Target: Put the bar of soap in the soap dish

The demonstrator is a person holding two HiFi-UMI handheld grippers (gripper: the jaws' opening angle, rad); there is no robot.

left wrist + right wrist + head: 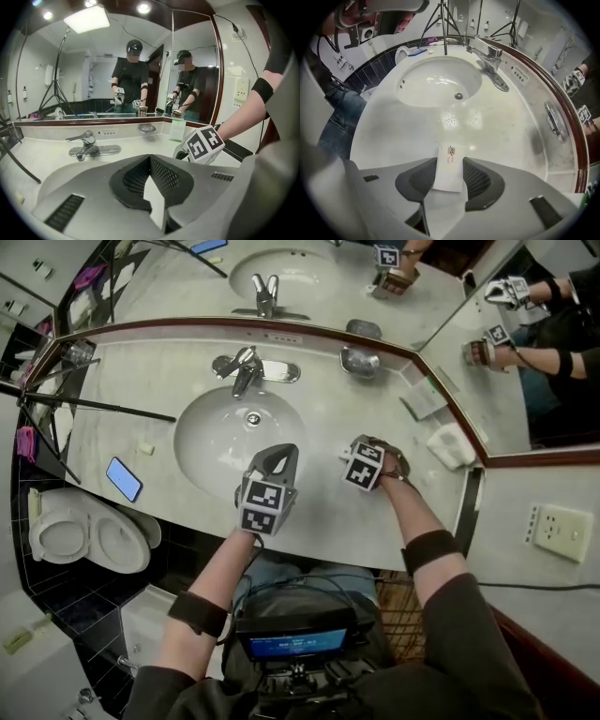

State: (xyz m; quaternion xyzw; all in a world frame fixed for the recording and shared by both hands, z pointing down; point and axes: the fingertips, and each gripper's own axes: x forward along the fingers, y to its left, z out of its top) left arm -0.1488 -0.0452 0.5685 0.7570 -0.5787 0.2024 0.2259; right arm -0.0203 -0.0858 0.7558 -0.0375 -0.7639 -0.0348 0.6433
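Chrome oval soap dish (360,361) sits upper middle of the head view, tucked against the mirror edge on the pale stone-look counter (169,399), right of the chrome faucet (246,369). The right gripper (373,461) is near frame centre, pointing straight down at the counter just right of the round white sink basin (211,432). That hides the soap underneath it here. The left gripper (279,456) hangs over the basin's lower right rim.

Left gripper view: the left gripper (150,159) has its jaws fully together, with nothing between them as far as I can see. The dish (146,128) shows upper middle, by the mirror.

Right gripper view: the white paper-wrapped bar of soap (450,152) lies flat on the counter at lower centre. The dish (555,121) is way off at the right edge, well apart from it.

My worry is that the wrapper looks slick and the pads only catch one end of the bar, so it could pivot or squirt out on the lift. The dish also looks shallow and sits tight to the mirror ledge, so a sloppy release could leave the bar perched on the rim or sliding onto the counter.

As for the grip, the right gripper (449,165) has its jaws roughly half apart. Both black ribbed pads (480,180) sit against the bar's long sides, so it looks clamped on the soap, which seems to be resting on the counter.
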